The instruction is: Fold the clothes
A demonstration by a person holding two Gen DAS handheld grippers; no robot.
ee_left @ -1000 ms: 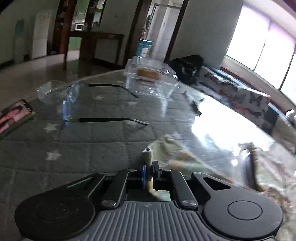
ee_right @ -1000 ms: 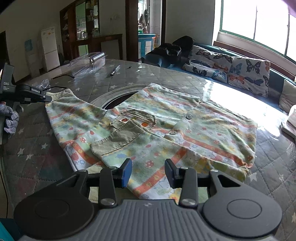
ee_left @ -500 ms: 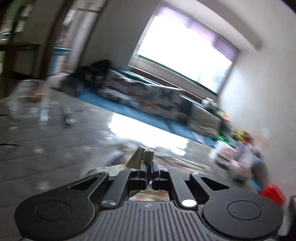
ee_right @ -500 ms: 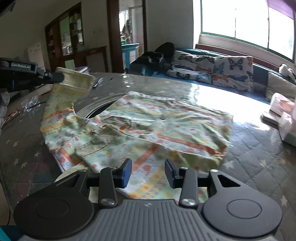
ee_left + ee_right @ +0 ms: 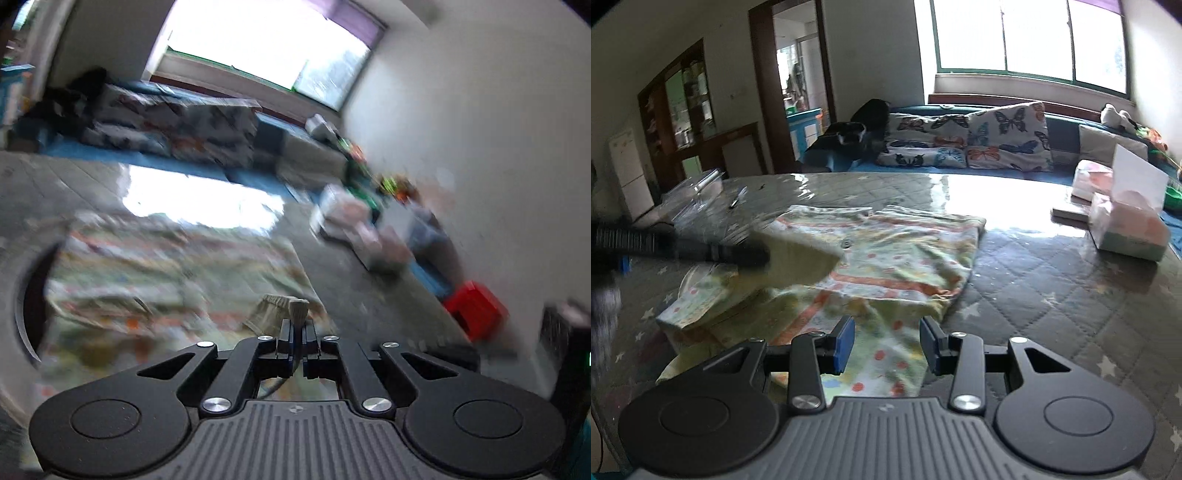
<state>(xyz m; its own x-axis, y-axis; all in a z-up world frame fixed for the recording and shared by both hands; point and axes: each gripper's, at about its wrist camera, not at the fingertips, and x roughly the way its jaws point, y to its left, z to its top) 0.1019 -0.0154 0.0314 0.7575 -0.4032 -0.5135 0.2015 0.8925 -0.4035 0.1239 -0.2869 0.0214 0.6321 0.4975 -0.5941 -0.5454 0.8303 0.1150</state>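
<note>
The counter has a grey quilted cover with pale stars under a glossy clear sheet. To the right of the garment a broad stretch of it lies bare as far as two tissue packs and a book near the right edge. At the far left stand a clear plastic box and a pen, well apart from the cloth. Beyond the far edge runs a sofa with butterfly cushions beneath a bright window.

The garment is a pale green child's piece printed with orange bands and small dots, spread across the middle of the counter, its right side lying flat with a straight edge. Its left part is lifted off the surface: the left gripper, fingers pressed together, pinches a ribbed beige cuff and holds it in the air over the cloth, which blurs below it. The right gripper hovers above the near hem, fingers spread, nothing between them.
</note>
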